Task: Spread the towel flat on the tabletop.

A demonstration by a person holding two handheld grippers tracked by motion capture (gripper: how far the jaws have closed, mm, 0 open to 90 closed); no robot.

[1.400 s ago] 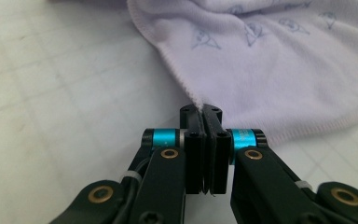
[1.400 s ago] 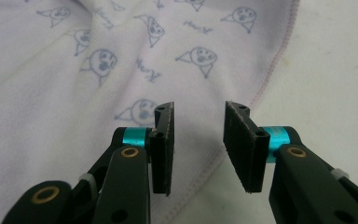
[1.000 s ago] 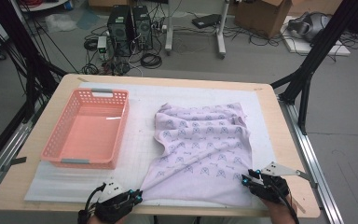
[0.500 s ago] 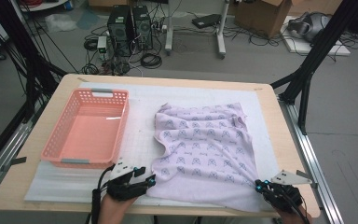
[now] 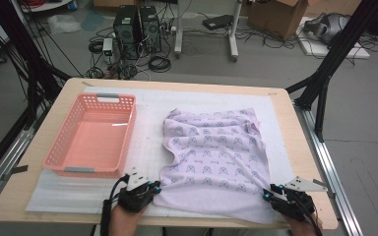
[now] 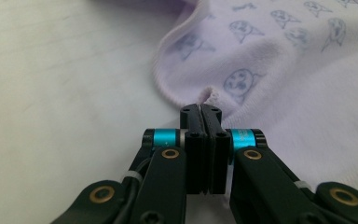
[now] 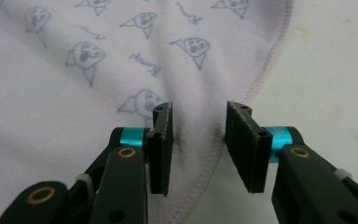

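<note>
Since 1 second ago our left gripper (image 6: 200, 109) slid in, jaws just closing, pinching the soft lilac printed cotton garment's (image 5: 216, 157) hem; right gripper (image 7: 198, 128) spread astride its limp corner.

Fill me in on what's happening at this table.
A person is working a lilac printed cloth spread on the table beside a pink basket. The left tool has just closed and is shut on the cloth's near left edge. The right tool stands open astride the cloth's near right hem, with nothing pinched yet.
</note>
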